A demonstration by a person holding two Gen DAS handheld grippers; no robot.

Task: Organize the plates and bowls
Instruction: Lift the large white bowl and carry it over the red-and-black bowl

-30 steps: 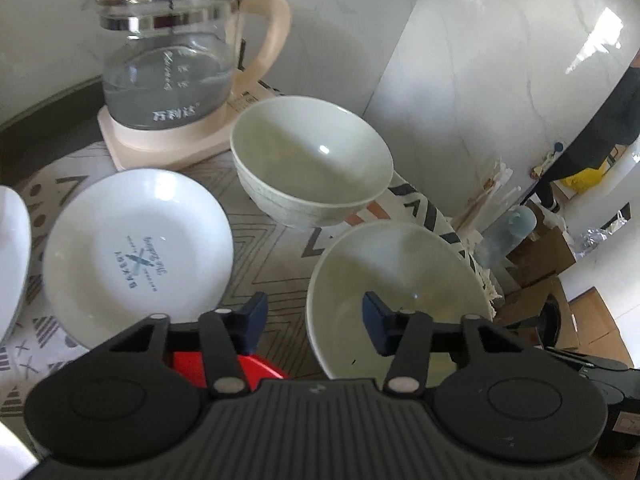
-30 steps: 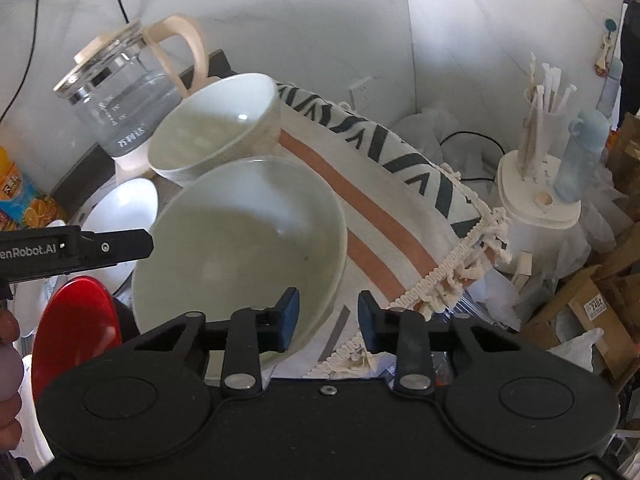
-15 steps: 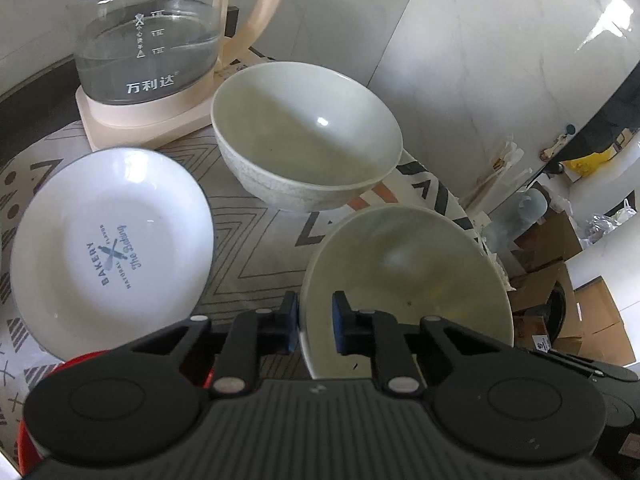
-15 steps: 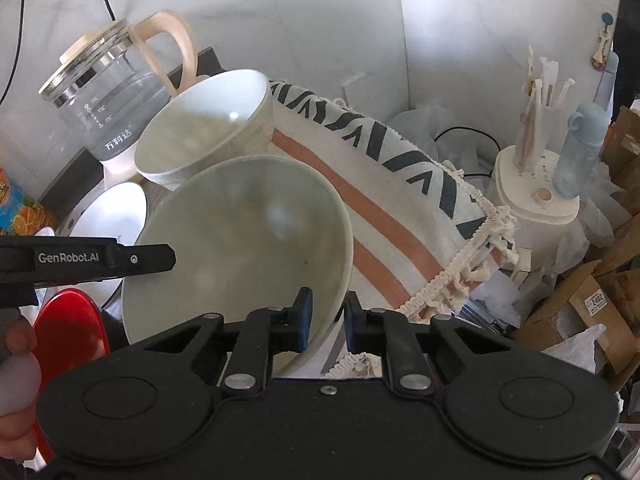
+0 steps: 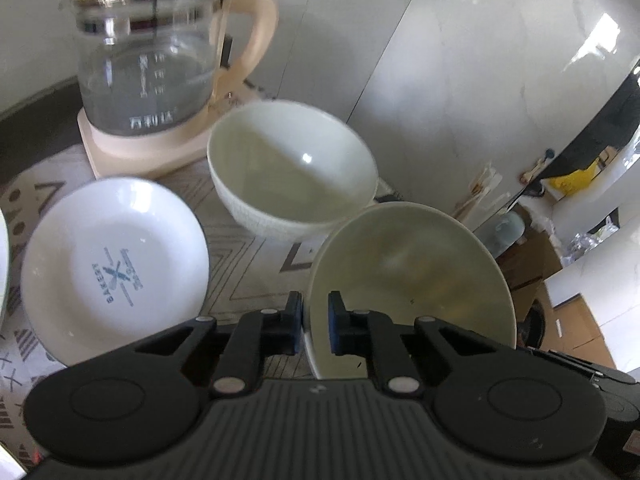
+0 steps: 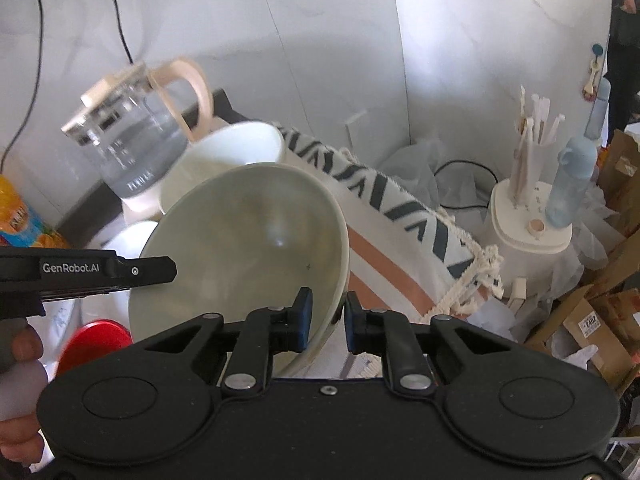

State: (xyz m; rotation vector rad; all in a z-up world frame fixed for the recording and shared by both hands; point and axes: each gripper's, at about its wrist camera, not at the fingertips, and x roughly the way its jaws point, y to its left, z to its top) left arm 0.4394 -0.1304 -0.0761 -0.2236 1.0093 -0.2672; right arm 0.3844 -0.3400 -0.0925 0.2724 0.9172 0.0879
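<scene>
Both grippers, left and right, clamp opposite rims of the tilted greenish bowl, sharing its weight. It seems lifted, probably to nest into the white bowl behind

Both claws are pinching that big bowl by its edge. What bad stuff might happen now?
1. The left claw and right claw each pinch only the thin rim of the big bowl. It looks smooth, so it might slip and break.
2. The white bowl and glass kettle sit close behind, so a swing could knock them.
3. If the claws pull apart, the rim might chip.
</scene>
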